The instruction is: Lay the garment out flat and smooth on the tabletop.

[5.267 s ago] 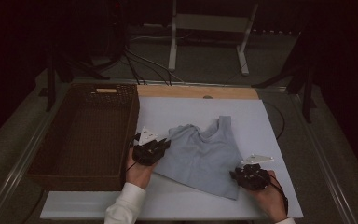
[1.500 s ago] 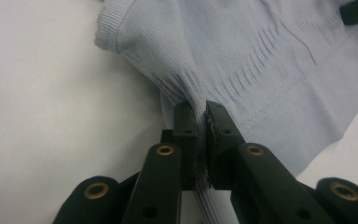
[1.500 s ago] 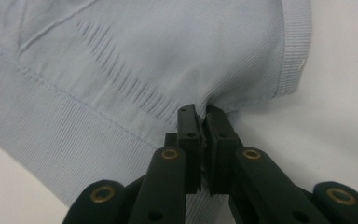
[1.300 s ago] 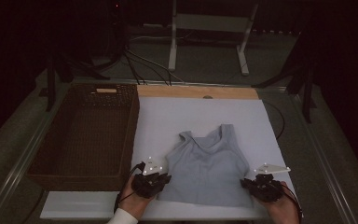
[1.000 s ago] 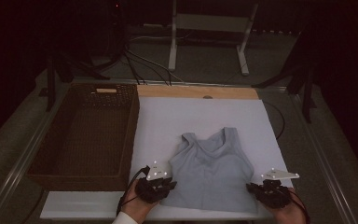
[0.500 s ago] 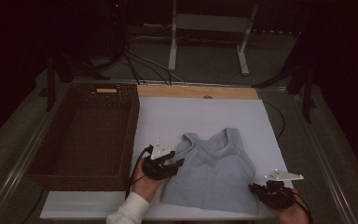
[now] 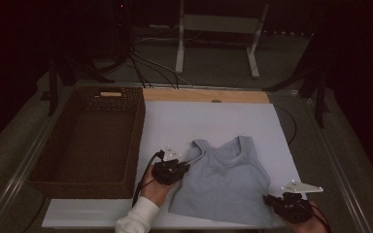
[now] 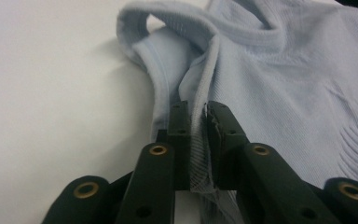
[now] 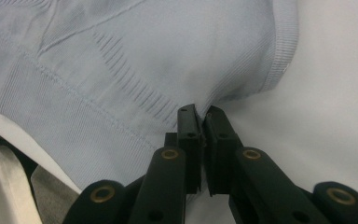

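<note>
Tank top (image 7: 228,182), light blue, soft and limp, is spread on the white worktop (image 7: 213,119) beside the basket (image 7: 85,141). Its side edge has just been clamped by the left tool (image 8: 198,112); its hem corner is pinched in the right tool (image 9: 199,116). Hems are judged the firmest holds.

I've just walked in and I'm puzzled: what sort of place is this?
Probably a lab or studio set up for recording handling tasks, not a home. A white work board lies on a table in a dark room, cables run across the floor, and a metal stand is behind.
</note>
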The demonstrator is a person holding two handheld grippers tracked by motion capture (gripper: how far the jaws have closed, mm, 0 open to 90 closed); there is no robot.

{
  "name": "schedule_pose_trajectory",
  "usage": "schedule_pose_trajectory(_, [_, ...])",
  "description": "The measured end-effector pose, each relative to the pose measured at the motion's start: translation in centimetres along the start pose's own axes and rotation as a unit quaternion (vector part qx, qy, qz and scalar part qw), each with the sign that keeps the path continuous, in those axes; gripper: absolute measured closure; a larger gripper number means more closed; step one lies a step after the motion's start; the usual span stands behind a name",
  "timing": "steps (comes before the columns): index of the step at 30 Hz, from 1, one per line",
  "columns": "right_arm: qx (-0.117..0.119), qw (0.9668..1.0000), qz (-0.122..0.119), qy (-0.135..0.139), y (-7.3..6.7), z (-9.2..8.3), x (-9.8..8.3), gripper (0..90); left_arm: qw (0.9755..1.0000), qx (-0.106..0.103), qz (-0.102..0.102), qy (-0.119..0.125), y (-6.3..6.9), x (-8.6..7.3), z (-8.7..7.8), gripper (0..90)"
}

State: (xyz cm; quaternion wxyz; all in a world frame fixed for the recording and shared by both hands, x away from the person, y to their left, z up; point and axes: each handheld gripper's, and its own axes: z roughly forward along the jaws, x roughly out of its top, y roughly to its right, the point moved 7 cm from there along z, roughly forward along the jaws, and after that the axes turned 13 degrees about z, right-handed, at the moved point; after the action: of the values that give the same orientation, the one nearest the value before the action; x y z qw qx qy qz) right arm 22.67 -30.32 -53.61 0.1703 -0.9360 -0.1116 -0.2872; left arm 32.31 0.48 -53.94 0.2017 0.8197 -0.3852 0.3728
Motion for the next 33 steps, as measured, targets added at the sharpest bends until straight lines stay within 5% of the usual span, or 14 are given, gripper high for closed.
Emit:
schedule_pose_trajectory(6, [-0.004, 1.0, 0.003, -0.003, 0.6, -0.5, -0.5, 86.2, 0.9996, -0.026, -0.011, -0.008, 1.2, -0.9, -0.6, 83.1])
schedule_pose_trajectory(13, [-0.009, 0.9999, 0.007, -0.012, 1.3, -1.2, -1.5, 86.0, 0.9984, -0.055, 0.003, -0.012, 3.3, -1.2, -1.6, 82.3])
schedule_pose_trajectory(16, [-0.007, 0.9998, 0.006, -0.015, 1.5, -1.4, -1.8, 84.5, 0.9984, -0.054, 0.007, 0.018, 3.3, -0.4, -2.0, 69.2])
schedule_pose_trajectory(18, [-0.008, 0.9999, 0.003, -0.015, 1.5, -1.4, -1.7, 81.3, 0.9982, -0.053, 0.005, 0.027, 3.1, 0.0, -2.1, 57.8])
schedule_pose_trajectory(20, [-0.012, 0.9999, 0.0, -0.009, 1.5, -1.2, -1.4, 65.3, 0.9979, -0.042, -0.002, 0.05, 2.5, 1.1, -2.3, 49.7])
schedule_pose_trajectory(23, [-0.004, 1.0, 0.004, 0.004, 1.4, -1.2, -0.5, 57.6, 0.9973, -0.035, -0.009, 0.063, 2.0, 2.1, -2.3, 39.1])
schedule_pose_trajectory(33, [-0.03, 0.9973, 0.01, 0.067, 1.8, -0.9, 4.2, 35.4, 0.9971, -0.041, 0.009, 0.063, 2.2, 3.2, -1.4, 42.2])
